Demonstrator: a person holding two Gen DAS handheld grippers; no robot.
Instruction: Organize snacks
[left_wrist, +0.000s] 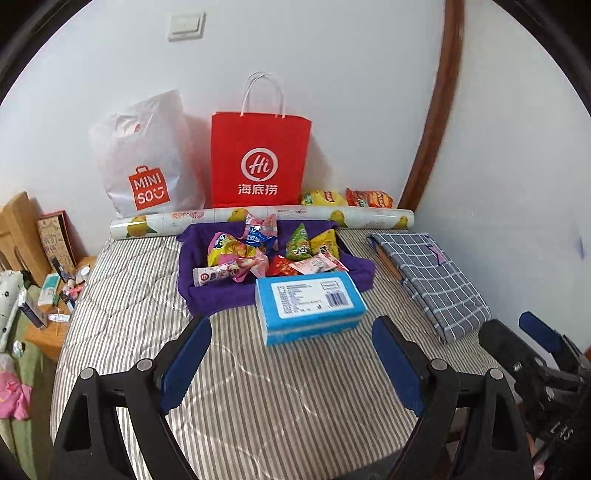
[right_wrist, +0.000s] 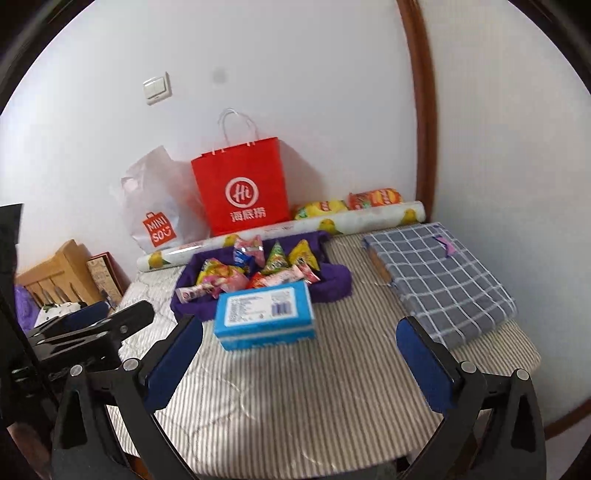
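Note:
A purple fabric basket (left_wrist: 207, 295) (right_wrist: 332, 284) sits on the striped mattress with several small snack packets (left_wrist: 255, 254) (right_wrist: 258, 269) in it. A blue and white box (left_wrist: 310, 306) (right_wrist: 264, 317) lies just in front of the basket. Two chip bags, yellow (left_wrist: 323, 197) (right_wrist: 319, 208) and orange (left_wrist: 369, 198) (right_wrist: 375, 197), lie against the wall. My left gripper (left_wrist: 291, 356) (right_wrist: 110, 314) hovers open over the mattress, short of the box, with nothing between its fingers. My right gripper (right_wrist: 301, 356) (left_wrist: 517, 332) hangs beside it on the right, open wide and empty.
A red paper bag (left_wrist: 258, 162) (right_wrist: 240, 192) and a white plastic bag (left_wrist: 144, 158) (right_wrist: 155, 206) lean on the wall behind a lemon-print roll (left_wrist: 258, 218) (right_wrist: 280, 232). A folded checked cloth (left_wrist: 432, 280) (right_wrist: 439, 280) lies right. A cluttered bedside table (left_wrist: 48, 295) stands left.

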